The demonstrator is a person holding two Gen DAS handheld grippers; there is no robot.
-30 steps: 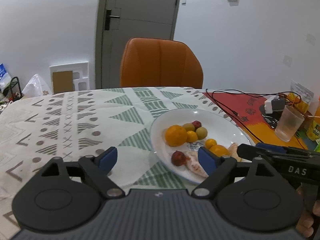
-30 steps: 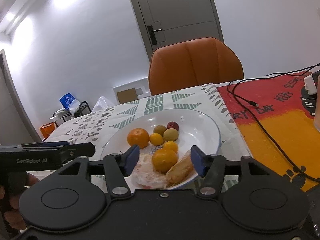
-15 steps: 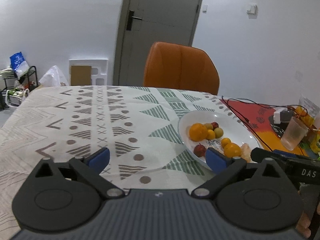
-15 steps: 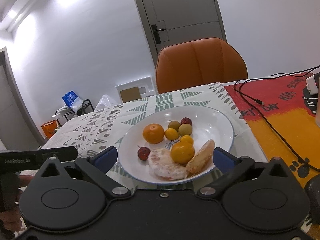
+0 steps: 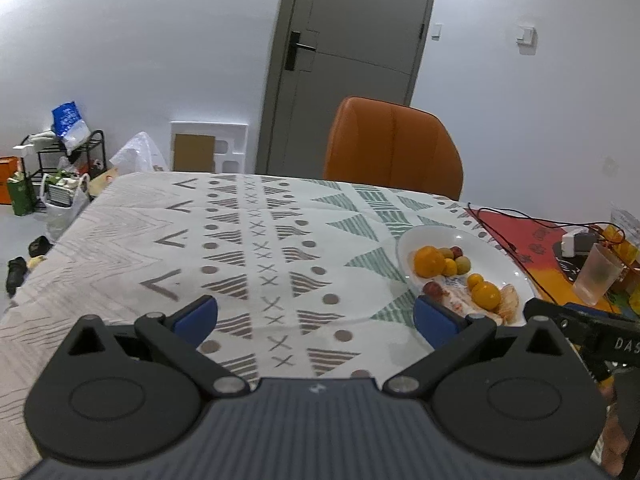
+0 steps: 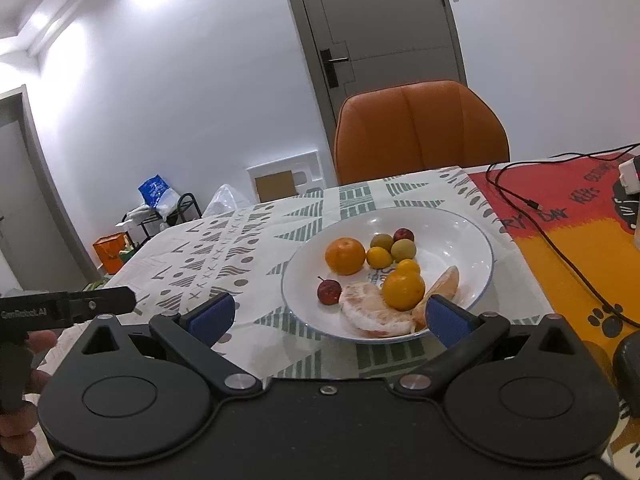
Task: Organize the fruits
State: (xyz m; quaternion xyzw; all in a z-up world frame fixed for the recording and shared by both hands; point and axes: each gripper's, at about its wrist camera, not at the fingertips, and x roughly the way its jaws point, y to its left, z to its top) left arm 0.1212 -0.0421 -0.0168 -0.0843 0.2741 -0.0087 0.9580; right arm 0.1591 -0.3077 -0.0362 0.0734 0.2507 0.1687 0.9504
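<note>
A white plate [image 6: 476,252] [image 5: 496,252] on the patterned tablecloth holds a big orange [image 6: 345,256] [image 5: 429,261], several small yellow, green and red fruits, a second orange [image 6: 403,290], a red fruit with a stem [image 6: 329,291] and peeled citrus pieces [image 6: 374,312]. My right gripper [image 6: 328,320] stands open just before the plate's near rim, nothing between its fingers. My left gripper [image 5: 314,318] is open too, over bare cloth left of the plate, its right pad [image 5: 434,320] near the rim.
An orange chair [image 6: 420,132] stands at the table's far side. A red and yellow mat [image 6: 568,240] with a black cable [image 6: 560,248] lies right of the plate. A plastic cup [image 5: 596,280] and small packets sit at far right. Clutter and a rack fill the floor left.
Both grippers opened wider and drew back from the plate. The left one swung leftward, so the plate now lies at its right. The right one let the fruit out from between its fingers.
</note>
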